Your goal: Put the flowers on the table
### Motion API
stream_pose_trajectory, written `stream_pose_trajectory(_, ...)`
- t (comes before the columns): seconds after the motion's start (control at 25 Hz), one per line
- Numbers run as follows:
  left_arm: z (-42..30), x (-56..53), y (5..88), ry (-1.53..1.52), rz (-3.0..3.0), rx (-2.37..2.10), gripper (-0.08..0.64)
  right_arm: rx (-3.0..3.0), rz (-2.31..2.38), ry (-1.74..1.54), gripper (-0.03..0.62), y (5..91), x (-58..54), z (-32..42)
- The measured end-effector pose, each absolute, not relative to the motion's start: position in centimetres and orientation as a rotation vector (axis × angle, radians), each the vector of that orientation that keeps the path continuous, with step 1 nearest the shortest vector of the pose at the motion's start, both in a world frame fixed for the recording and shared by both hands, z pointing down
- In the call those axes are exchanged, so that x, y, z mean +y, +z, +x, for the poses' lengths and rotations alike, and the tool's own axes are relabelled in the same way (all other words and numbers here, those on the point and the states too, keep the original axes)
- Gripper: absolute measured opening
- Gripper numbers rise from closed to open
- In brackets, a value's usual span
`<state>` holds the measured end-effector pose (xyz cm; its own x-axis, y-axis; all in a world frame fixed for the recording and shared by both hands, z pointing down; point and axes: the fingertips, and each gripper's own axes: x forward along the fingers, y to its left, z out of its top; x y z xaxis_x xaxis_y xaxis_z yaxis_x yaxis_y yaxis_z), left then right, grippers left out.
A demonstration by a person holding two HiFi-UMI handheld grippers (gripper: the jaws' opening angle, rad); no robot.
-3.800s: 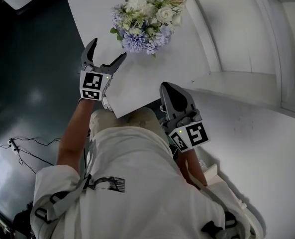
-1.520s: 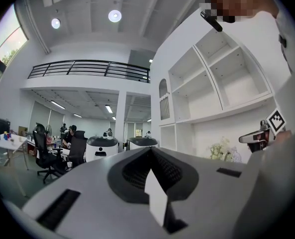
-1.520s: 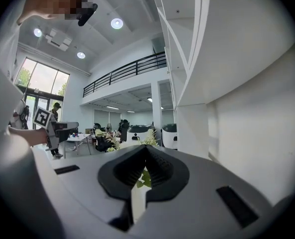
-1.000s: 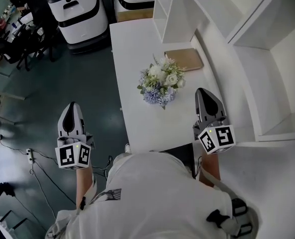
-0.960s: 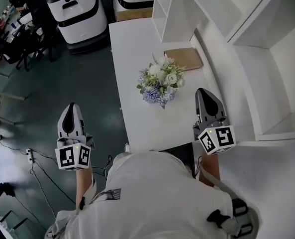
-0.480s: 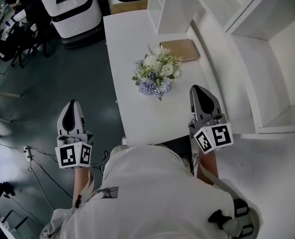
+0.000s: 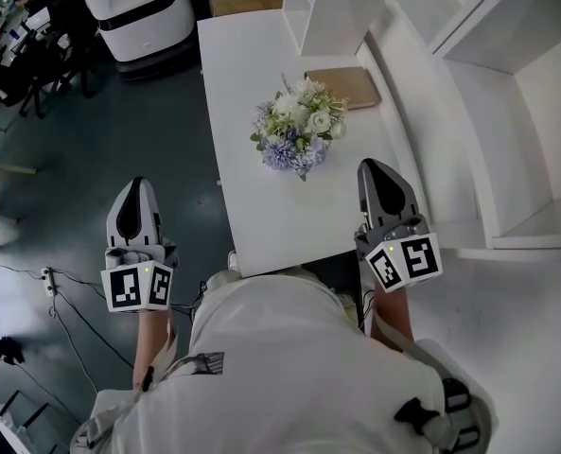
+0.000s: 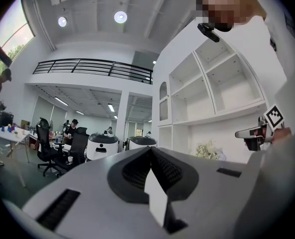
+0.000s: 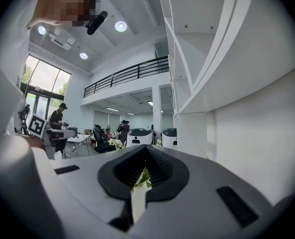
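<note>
A bouquet of white and lilac flowers (image 7: 297, 126) lies on the white table (image 7: 261, 206), with nothing holding it. My left gripper (image 7: 132, 189) hangs shut and empty over the dark floor, left of the table and well apart from the flowers. At the table's near right corner my right gripper (image 7: 379, 171) is shut and empty too, a short way in front of the bouquet. In the left gripper view the shut jaw tips (image 8: 149, 151) point past the flowers (image 8: 207, 151) at the far right. In the right gripper view the bouquet (image 9: 118, 143) shows just left of the shut tips (image 9: 146, 152).
A flat brown board (image 7: 343, 86) lies on the table behind the bouquet. White shelving (image 7: 327, 8) rises at the table's far end and along the right. Two white wheeled machines (image 7: 133, 8) stand beyond the table. Cables (image 7: 62, 291) trail on the floor at left.
Several seconds ago the left gripper stood open at the table edge near the bouquet; now it is shut and off to the left. Over the last second both grippers barely shifted.
</note>
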<state>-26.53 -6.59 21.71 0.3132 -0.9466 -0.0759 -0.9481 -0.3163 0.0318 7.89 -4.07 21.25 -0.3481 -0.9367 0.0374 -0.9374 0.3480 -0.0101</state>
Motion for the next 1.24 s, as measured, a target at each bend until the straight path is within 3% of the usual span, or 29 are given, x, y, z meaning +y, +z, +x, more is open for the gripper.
stream_pose_trajectory(1.24,-24.3,-4.5,24.5,0.090,-2.548,1.866,0.015,-2.620,1.701,0.080,0.010,23.8,-2.8,7.8)
